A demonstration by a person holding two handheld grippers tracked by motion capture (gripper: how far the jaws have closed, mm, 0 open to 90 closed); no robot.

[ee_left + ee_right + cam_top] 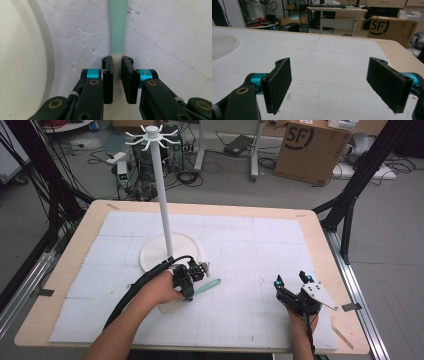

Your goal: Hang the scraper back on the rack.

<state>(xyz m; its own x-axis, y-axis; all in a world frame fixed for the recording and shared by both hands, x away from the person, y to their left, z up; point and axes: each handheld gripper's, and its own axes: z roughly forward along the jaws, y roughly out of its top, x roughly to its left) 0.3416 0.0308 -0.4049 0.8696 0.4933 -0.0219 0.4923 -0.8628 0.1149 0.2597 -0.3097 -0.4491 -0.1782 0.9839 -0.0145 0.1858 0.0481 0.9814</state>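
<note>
Nearest the lens in the left gripper view, the left gripper [117, 60] has its two black jaws drawn close together on the pale cream end of a long, flat mint-green plastic utensil [117, 27], which runs straight away from the jaws over the white gridded foam mat [162, 37]; the pads appear to press on it, though the contact itself is partly hidden between them. From the high view, the left gripper [192, 282] sits near the middle of the mat, and the utensil [207, 286] lies flat on the mat, its green part pointing right from the jaws. Just beside it stands the round white base plate [150, 255] of a tall white pole stand [161, 185] with hooked arms at its top. Well apart, toward the mat's right edge, the right gripper [292, 281] rests with its jaws spread wide; in the right gripper view [329, 82] nothing lies between the pads, only bare mat. A brown cardboard box [310, 150] stands on the floor beyond the wooden table [80, 240].
</note>
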